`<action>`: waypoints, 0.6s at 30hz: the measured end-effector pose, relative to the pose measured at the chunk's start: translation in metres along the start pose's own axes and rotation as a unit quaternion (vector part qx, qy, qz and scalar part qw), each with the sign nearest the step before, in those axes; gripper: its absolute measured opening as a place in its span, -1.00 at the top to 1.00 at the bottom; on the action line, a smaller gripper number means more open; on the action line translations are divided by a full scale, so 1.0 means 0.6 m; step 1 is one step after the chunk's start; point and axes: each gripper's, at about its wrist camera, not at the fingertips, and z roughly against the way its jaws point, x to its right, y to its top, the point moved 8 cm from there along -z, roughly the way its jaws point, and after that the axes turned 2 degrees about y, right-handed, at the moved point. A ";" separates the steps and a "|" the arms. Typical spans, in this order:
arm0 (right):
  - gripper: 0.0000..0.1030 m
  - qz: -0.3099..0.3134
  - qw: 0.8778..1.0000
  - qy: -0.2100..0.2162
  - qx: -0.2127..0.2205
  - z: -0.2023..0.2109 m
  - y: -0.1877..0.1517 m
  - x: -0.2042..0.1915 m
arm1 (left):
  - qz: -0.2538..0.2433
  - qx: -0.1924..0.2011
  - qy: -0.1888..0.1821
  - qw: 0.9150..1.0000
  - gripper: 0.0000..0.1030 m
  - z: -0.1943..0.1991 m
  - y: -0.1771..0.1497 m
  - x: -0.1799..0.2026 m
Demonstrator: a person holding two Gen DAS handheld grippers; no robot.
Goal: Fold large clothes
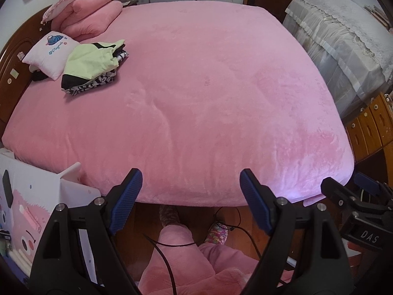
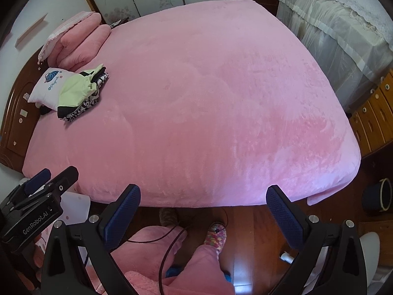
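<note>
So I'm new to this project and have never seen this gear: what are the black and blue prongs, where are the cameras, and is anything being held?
A person holds two handheld grippers, each with a camera looking along its fingers. One picture is from the left gripper, the other from the right gripper; each also sees the other at its edge. Both are open and hold nothing. Below lies a pink bed with a folded clothes pile, a small pillow and pink bedding near the headboard.

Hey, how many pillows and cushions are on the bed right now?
3: two plush pink pillows stacked at the headboard corner, and one small white printed cushion just in front of them, beside the folded clothes pile. More could be hidden behind the stack.
</note>
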 end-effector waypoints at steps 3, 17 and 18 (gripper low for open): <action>-1.00 0.006 1.000 -0.006 0.012 0.009 0.004 0.001 | 0.000 0.006 -0.014 1.000 -0.62 0.006 0.003 0.007; -1.00 0.026 0.999 -0.024 0.029 0.025 0.008 -0.001 | 0.003 -0.004 -0.019 1.000 -0.97 0.002 0.000 0.014; -1.00 0.027 0.999 -0.025 0.029 0.025 0.007 -0.002 | 0.003 -0.004 -0.016 1.000 -0.99 0.002 0.000 0.012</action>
